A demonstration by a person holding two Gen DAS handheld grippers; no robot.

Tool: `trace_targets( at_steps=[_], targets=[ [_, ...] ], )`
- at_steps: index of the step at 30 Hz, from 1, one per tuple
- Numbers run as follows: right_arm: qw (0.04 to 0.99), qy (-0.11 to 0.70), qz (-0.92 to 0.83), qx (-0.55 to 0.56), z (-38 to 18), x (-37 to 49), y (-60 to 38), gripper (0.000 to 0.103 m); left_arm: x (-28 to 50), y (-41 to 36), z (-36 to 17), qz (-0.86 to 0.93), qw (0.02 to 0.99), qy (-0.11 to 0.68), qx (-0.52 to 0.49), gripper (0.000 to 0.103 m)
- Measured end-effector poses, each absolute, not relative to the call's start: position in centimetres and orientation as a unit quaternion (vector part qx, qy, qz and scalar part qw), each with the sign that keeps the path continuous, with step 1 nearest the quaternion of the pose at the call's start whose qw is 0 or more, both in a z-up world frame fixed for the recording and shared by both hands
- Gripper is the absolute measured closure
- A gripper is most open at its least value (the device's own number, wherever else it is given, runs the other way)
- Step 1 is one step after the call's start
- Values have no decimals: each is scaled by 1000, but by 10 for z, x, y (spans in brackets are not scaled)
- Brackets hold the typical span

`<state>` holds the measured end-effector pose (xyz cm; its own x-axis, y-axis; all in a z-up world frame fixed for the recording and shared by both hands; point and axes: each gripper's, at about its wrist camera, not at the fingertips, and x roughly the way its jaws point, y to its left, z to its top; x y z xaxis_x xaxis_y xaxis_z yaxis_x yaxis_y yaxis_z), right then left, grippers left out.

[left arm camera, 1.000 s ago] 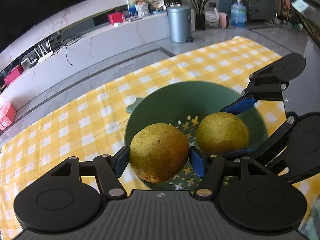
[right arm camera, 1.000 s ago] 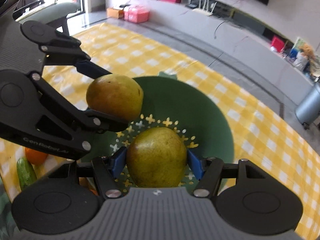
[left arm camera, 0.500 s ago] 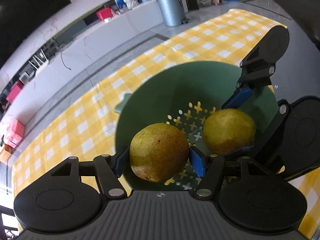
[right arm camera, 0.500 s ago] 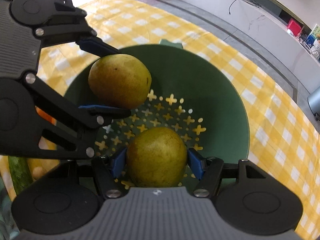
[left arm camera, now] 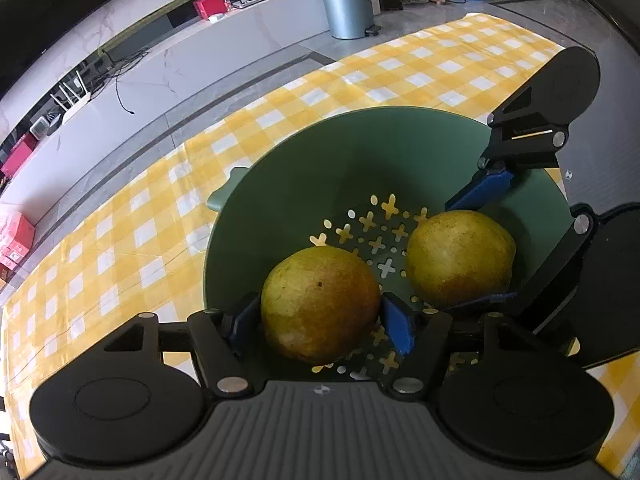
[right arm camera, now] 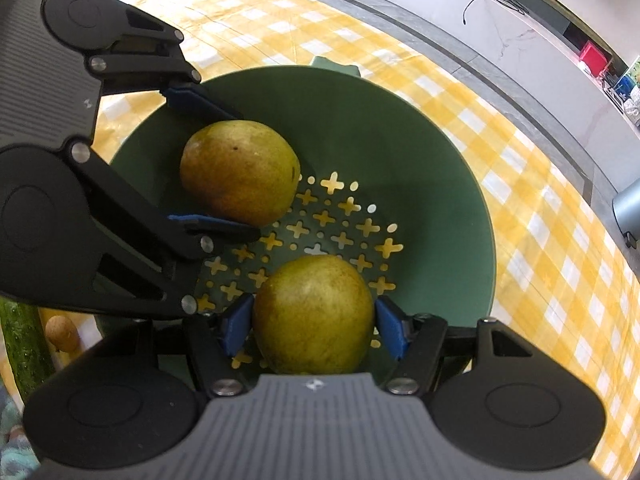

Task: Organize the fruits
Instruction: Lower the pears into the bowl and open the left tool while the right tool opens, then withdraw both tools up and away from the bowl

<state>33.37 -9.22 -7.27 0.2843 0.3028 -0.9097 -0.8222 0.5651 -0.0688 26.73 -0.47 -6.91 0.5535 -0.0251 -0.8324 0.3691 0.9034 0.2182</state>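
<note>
Two yellow-green pears lie in a green strainer bowl (left arm camera: 340,160) with cross-shaped holes. My left gripper (left arm camera: 320,318) reaches into the bowl around the left pear (left arm camera: 320,304). Its jaws are opening, and a thin gap shows at the right blue pad (left arm camera: 396,328). That pear (right arm camera: 240,172) rests on the bowl floor. My right gripper (right arm camera: 314,326) is shut on the right pear (right arm camera: 314,316), both blue pads against its sides, low over the bowl (right arm camera: 420,160) and its holes. In the left wrist view the right gripper (left arm camera: 472,248) clasps its pear (left arm camera: 460,256) beside mine.
The bowl stands on a yellow checked tablecloth (left arm camera: 120,240). A cucumber (right arm camera: 20,340) and a small brown round thing (right arm camera: 60,332) lie left of the bowl. Beyond the table edge are grey floor, a long white cabinet and a grey bin (left arm camera: 348,0).
Both grippers have sunk deeper into the bowl with their pears. The left gripper's pads have drawn slightly away from its pear.
</note>
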Motion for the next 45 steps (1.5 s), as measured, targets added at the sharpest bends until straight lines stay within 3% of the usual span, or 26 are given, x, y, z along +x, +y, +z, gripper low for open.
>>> trace_targets(
  at_steps=[10,12,14,16,29,33,45],
  targets=[
    [747,471,375,-281,-73,336,-91,40,266,-6,-69,-104,865,456,180,24],
    [746,472,375,-282,-73,337,-91,40,265,-5,-66,-105,869,451,172,20],
    [744,472,374,-289,-74,337,-89,40,265,-1,-61,-99,879,440,152,6],
    [743,475,371,-289,-74,337,-89,40,267,3,-56,-102,884,439,125,3],
    [768,462,366,-249,-47,335,-96,31,239,18,-15,-80,915,390,70,6],
    [786,442,358,-243,-38,324,-98,22,223,25,-7,-75,915,393,58,10],
    [873,360,280,-173,-3,270,-125,22,168,38,11,-75,919,385,34,21]
  ],
)
